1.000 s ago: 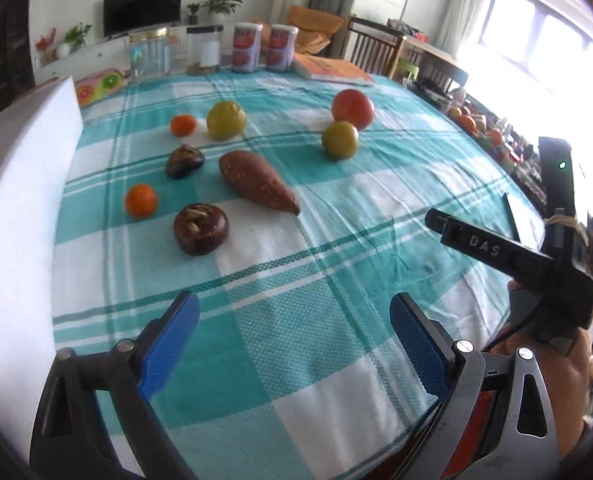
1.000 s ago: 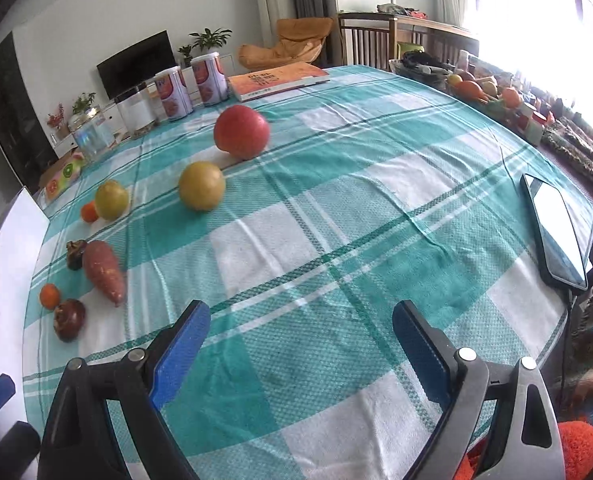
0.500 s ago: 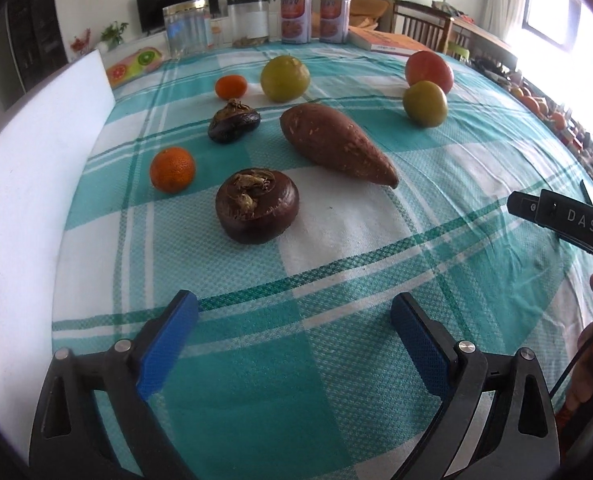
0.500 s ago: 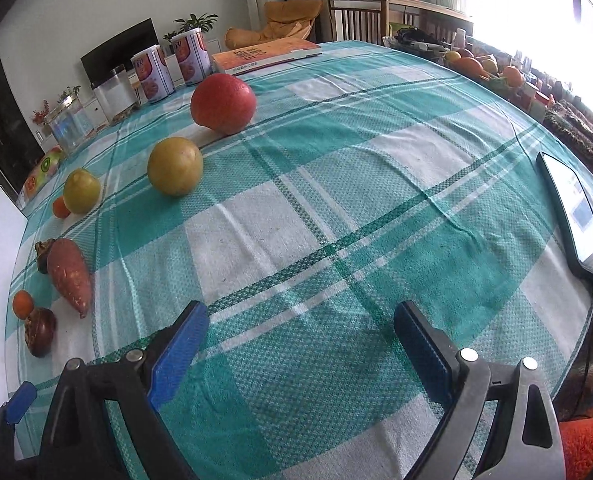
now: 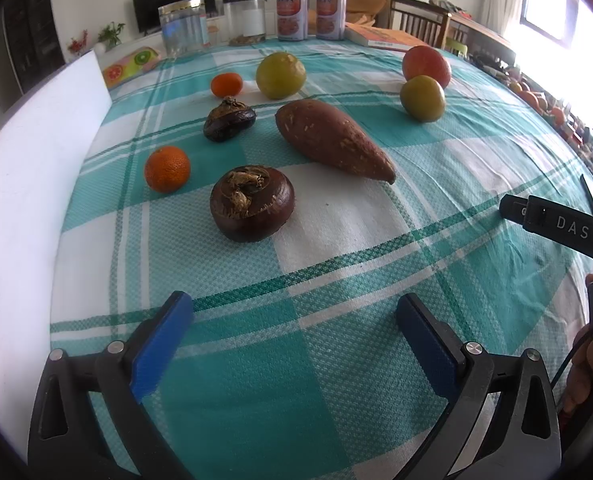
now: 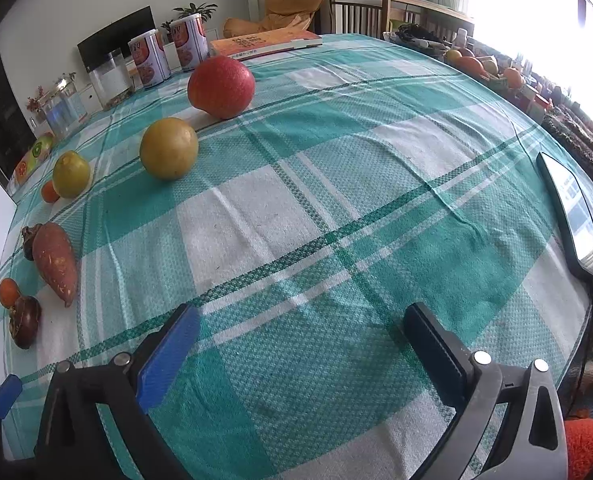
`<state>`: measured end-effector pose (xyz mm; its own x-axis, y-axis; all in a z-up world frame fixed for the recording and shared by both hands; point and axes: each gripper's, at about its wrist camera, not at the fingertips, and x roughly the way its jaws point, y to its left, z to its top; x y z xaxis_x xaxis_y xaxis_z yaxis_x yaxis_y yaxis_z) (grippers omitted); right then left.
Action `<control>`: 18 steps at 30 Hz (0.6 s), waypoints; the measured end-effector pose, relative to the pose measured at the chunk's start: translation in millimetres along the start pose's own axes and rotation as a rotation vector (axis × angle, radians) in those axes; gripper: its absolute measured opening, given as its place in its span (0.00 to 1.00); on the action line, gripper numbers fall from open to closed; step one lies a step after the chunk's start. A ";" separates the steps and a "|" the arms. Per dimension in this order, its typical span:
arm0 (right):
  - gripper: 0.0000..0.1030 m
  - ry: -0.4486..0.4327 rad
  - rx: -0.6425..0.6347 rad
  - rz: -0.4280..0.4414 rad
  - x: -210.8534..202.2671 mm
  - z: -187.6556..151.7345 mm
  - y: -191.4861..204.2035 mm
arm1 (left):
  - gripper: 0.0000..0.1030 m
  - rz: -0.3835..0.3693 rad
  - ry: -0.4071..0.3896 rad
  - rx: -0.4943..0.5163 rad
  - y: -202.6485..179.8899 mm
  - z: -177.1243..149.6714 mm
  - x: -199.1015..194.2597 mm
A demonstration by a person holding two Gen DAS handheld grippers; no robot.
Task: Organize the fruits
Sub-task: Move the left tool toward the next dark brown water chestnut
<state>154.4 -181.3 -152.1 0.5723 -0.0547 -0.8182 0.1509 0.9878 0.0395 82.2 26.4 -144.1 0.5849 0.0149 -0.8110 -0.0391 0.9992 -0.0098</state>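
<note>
We hold both claws low over the table, nothing in either. Left gripper (image 5: 294, 334): blue pads spread wide and opening, only woven teal-and-white check tablecloth (image 5: 336, 380) between them. Right gripper (image 6: 300, 344): same, jaws opening, bare cloth in the gap. The fruits are all loose on the cloth, ahead of the left claw and off to the left in the right-wrist view. Nearest the left claw sits a squat, glossy dark-brown water chestnut (image 5: 252, 203) with a dry, flaky crown. Just left of it, apart, a small pebbly orange tangerine (image 5: 167, 168). Beyond the chestnut lies a long tapered sweet potato (image 5: 332, 138), reddish-brown, matte, scuffed with pale flecks, tip pointing toward us and right. Left of its blunt end is a second, flatter dark chestnut (image 5: 229, 120). Farther back: a second small tangerine (image 5: 226, 84), just beside a round yellow-green citrus (image 5: 280, 75). To the right, a smaller yellow-green fruit (image 5: 422, 98) stands right in front of a large red-orange fruit (image 5: 426, 65). A white foam board (image 5: 20, 200) borders the cloth's left side. At the far edge stand two printed tins (image 5: 311, 15), clear jars (image 5: 183, 26) and a book (image 5: 384, 36). A phone (image 6: 574, 216) lies at the right edge.
</note>
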 end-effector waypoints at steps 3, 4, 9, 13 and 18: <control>0.99 0.001 0.005 0.005 -0.3 -0.2 -0.7 | 0.99 0.000 0.000 0.000 -0.1 -0.1 0.0; 0.99 0.001 0.007 0.008 -0.5 -0.4 -1.1 | 0.99 0.000 0.000 0.000 -0.1 -0.1 -0.1; 1.00 0.008 -0.007 -0.008 0.6 -0.7 2.0 | 0.99 -0.003 -0.001 0.002 -0.6 -0.2 -0.2; 1.00 0.010 -0.010 -0.012 0.6 -0.9 2.3 | 0.99 -0.004 -0.001 0.002 -0.6 -0.4 -0.3; 1.00 0.010 -0.013 -0.014 1.1 -0.9 2.7 | 0.99 -0.003 -0.001 0.002 -0.7 -0.5 -0.2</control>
<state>154.7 -178.6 -153.4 0.5619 -0.0667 -0.8245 0.1483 0.9887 0.0211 81.7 25.7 -144.2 0.5857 0.0117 -0.8104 -0.0357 0.9993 -0.0114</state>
